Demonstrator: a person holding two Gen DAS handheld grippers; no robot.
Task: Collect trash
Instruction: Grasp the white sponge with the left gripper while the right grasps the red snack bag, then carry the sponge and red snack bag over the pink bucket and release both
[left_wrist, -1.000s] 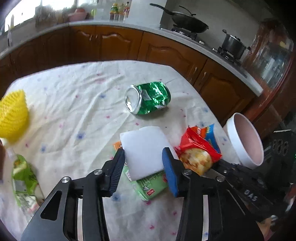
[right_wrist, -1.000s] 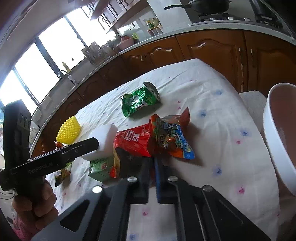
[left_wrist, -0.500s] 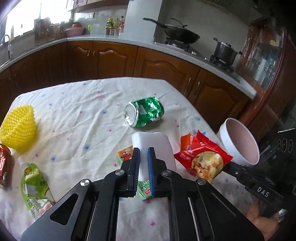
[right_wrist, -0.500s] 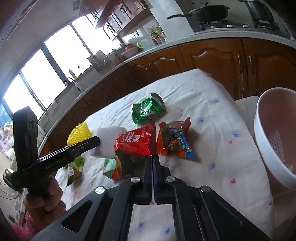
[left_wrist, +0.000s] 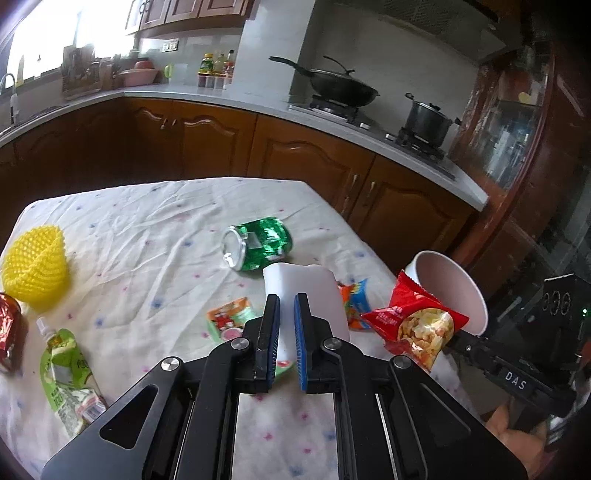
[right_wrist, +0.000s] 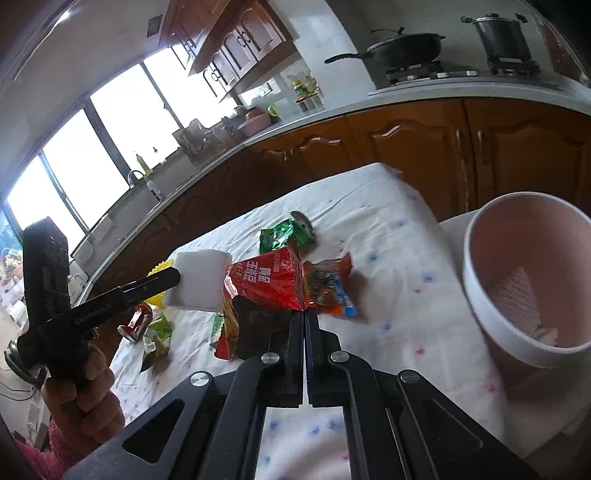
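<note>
My left gripper (left_wrist: 283, 301) is shut on a white folded paper (left_wrist: 306, 291), held above the table; the paper also shows in the right wrist view (right_wrist: 199, 282). My right gripper (right_wrist: 305, 314) is shut on a red snack bag (right_wrist: 264, 284), lifted off the cloth; the bag shows in the left wrist view (left_wrist: 413, 323) beside the white bin (left_wrist: 450, 288). The bin (right_wrist: 480, 302) stands off the table's right edge with crumpled paper inside. A crushed green can (left_wrist: 258, 243), an orange-blue wrapper (right_wrist: 328, 288) and a green-red packet (left_wrist: 231, 319) lie on the cloth.
The table has a white dotted cloth (left_wrist: 147, 258). A yellow mesh cup (left_wrist: 35, 264), a green pouch (left_wrist: 64, 376) and a red can (left_wrist: 9, 332) lie at the left. Wooden cabinets and a counter with a wok (left_wrist: 332, 88) stand behind.
My left gripper closed on the white paper and lifted it. My right gripper raised the red snack bag and moved it toward the white bin.
</note>
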